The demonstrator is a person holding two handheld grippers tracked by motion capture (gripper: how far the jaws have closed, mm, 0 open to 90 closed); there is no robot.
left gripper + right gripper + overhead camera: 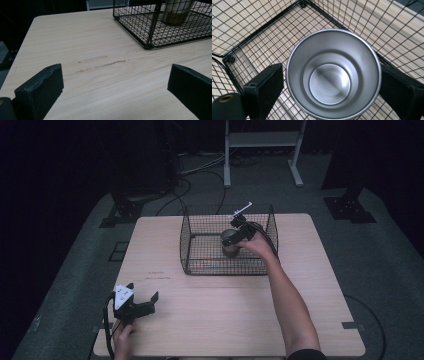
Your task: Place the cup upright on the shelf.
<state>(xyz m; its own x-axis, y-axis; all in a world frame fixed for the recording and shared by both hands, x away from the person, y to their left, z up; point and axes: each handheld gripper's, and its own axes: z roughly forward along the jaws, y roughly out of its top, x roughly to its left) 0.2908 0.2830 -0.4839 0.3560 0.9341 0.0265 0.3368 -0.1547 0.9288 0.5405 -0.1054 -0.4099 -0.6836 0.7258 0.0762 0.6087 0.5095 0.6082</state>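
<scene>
A: Where is the metal cup (333, 75) sitting?

B: It is standing upright on the floor of the black wire basket (186, 237), toward the basket's right half, on the wooden surface (225, 310).

A: And the right hand-held gripper (235, 237)?

B: It is reaching down into the basket, its jaws flanking the cup's rim. A thin gap is showing at the left jaw, so the grip is looking released; contact at the right jaw is too close to tell.

A: The left hand-held gripper (144, 299)?

B: It is resting near the surface's front left corner, jaws spread wide, nothing lying between them, well apart from the basket.
</scene>
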